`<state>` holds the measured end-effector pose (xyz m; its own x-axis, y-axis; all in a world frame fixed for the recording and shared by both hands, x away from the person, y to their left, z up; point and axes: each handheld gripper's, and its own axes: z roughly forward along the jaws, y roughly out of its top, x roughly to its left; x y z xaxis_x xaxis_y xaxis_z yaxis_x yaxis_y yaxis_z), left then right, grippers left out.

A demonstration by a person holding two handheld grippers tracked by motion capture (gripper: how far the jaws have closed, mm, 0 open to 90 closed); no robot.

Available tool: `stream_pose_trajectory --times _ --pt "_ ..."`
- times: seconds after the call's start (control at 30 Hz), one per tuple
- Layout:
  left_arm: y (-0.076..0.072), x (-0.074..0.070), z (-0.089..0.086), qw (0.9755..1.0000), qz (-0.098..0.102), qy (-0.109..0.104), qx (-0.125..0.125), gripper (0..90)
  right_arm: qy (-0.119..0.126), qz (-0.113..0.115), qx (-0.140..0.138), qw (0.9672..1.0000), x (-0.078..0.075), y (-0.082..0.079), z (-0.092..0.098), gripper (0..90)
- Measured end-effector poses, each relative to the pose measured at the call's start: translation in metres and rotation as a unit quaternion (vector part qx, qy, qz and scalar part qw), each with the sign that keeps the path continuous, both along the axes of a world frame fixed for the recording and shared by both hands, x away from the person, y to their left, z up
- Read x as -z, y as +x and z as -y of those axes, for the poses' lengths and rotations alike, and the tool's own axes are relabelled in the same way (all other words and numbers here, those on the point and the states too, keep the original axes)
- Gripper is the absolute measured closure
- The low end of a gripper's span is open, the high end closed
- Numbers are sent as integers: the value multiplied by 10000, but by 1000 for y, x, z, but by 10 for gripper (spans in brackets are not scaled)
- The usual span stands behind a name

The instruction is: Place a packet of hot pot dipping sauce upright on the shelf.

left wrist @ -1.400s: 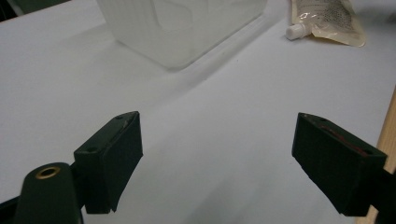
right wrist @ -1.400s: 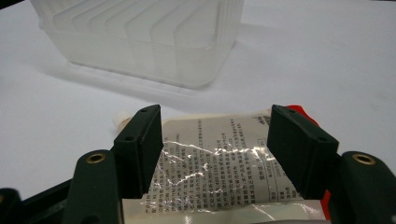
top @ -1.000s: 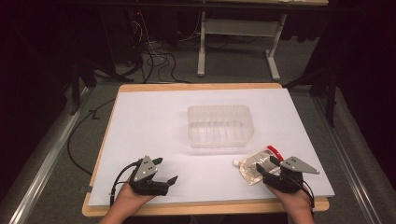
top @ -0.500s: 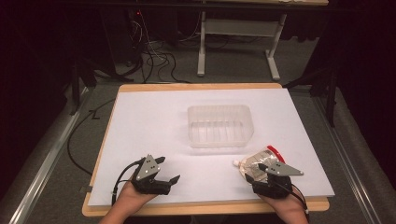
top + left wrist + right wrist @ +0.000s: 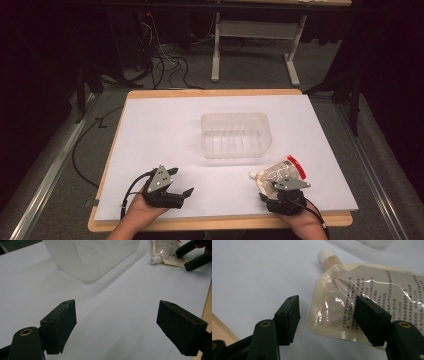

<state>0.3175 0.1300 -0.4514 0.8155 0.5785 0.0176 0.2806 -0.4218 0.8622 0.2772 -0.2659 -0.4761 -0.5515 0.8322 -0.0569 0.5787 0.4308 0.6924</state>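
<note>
clear spouted pouch (image 5: 278, 174), white cap (image 5: 325, 253), red far end, printed text; lies flat on white sheet, seemingly part-filled.

Glossy, crinkled clear-film spout pouch (image 5: 367, 302) with a creamy fill and fine printed text, topped by a ribbed white plastic cap (image 5: 325, 254). Lying on smooth, matt white paper sheet (image 5: 165, 130) over a pale wooden table (image 5: 215, 222) with a bare edge. Beyond, a frosted, translucent plastic tub (image 5: 235, 135), ribbed along its base. Matt black plastic on the right gripper (image 5: 325, 315) and the left gripper (image 5: 117, 325), with small brass-coloured inserts at the joints. Dull grey metal plates on top of both, seen from the high view.
</note>
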Motion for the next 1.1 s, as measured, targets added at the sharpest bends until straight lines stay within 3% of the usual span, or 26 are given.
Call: stream_pose_trajectory --times 0.83,0.93,1.1 --pt "0 4 4 9999 -70 86 38 168 155 51 -7 9999 1 6 10 788" --pt "0 4 5 9999 -76 117 48 168 58 115 -26 9999 0 8 11 853" --pt "0 4 5 9999 -80 127 47 168 14 151 -65 9999 0 8 11 879"
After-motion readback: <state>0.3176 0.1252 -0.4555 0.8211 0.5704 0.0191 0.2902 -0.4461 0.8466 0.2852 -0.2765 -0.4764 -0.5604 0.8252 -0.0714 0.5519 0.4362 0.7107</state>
